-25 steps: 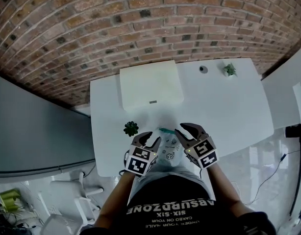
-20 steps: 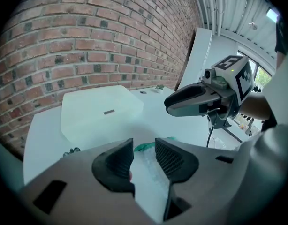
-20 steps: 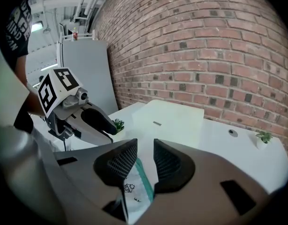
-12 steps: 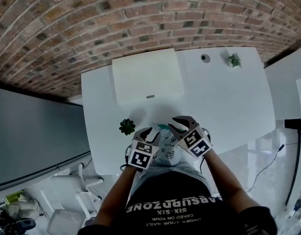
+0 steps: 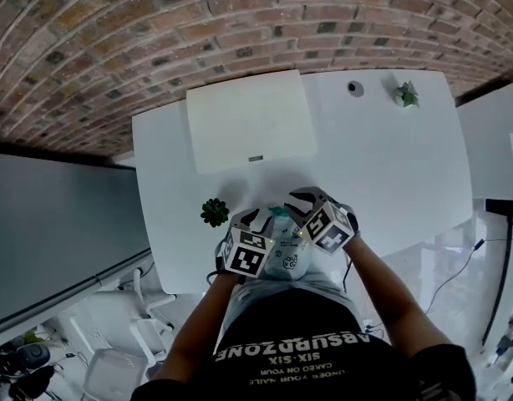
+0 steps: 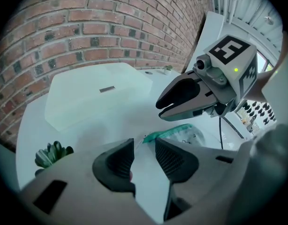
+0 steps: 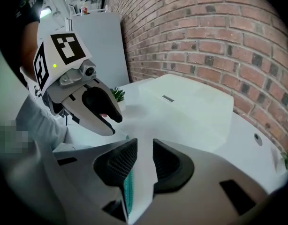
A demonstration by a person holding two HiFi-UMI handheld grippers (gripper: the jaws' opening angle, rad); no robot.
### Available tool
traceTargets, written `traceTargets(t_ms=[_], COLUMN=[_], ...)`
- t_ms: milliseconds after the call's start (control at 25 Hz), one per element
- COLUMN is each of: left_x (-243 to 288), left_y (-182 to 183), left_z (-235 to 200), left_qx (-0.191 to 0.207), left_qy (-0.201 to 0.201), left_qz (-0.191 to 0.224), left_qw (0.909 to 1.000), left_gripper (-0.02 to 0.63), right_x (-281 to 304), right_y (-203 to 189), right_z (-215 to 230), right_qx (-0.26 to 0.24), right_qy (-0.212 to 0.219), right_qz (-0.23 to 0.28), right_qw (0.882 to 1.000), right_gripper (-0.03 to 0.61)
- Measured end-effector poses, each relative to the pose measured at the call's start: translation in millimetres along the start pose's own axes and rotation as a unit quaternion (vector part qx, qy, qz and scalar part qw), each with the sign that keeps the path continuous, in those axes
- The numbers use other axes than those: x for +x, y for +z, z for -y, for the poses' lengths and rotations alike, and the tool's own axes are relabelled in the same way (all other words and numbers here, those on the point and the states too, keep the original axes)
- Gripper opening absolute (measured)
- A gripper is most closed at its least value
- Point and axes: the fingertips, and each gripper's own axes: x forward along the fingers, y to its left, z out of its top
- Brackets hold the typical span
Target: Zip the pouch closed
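Head view: the person's dark shirt (image 5: 290, 307) carries white print, upside down from here, reading "ABSURDZONE" with "SIX·SIX" and smaller lines too fine to read. The pouch (image 5: 284, 257) sits at the near edge of the white table (image 5: 390, 165), against the person's body; its pale face has small dark drawings, not legible. The left gripper (image 5: 255, 221) and the right gripper (image 5: 295, 207) meet over its teal top edge, and their marker cubes cover much of it. Behind stand a white case (image 5: 248, 119) with a small grey tag, a little green plant (image 5: 214, 212) left of the grippers, a second plant (image 5: 406, 94) and a round grommet (image 5: 355, 88) at the far edge, and a brick wall (image 5: 240, 23).

Left gripper view: the left gripper (image 6: 145, 142) has its pads drawn close on a pale sheet of the pouch (image 6: 181, 131), whose teal edge runs off from the fingertips toward the right gripper (image 6: 160, 110). A green light glows on that gripper's cube. The case (image 6: 97, 97) and plant (image 6: 52, 154) lie beyond.

Right gripper view: only here does the teal zip strip of the pouch (image 7: 130, 191) show clamped between the pads of the right gripper (image 7: 145, 143). The left gripper (image 7: 113, 124) is just beside, with something pink between its fingers. A grey panel (image 7: 106, 46) stands by the wall.
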Motion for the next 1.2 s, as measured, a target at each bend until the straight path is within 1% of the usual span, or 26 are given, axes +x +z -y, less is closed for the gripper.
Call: traceTargets(t_ms=[200,440,600,880,1200], left_x=[11.6,21.9,27.2,33.3,36.2], left_y=[-3.6,-10.0,-11.0,-16.5,-18.8], left_z=[-4.9,-6.5,-6.3,-5.6,-9.2], left_qx=[0.006,0.013,0.013,0.024,0.071], left_qy=[0.004,-0.002,-0.005,-0.012,0.002], left_qz=[-0.02,-0.046,-0.052,-0.075,-0.092], left_qw=[0.9998,0.9988,0.9985,0.9968,0.9932], left_gripper=[0.132,0.13,0.129,0.115,0.066], right_x=[14.1,27.2,34.8,41.9,47.6], right_y=[-7.4,-13.9,-20.5,-21.9,-25.0], right_z=[-1.0,-8.5,-14.0,-20.7,-27.4], right_qx=[-0.048,-0.098,-0.145,-0.205,-0.266], right_qy=[0.013,0.042,0.052,0.068,0.101], right_qz=[-0.028,-0.055,-0.075,-0.087,-0.103], right_qw=[0.998,0.993,0.985,0.972,0.953], right_gripper=[0.095,0.097,0.101,0.1,0.082])
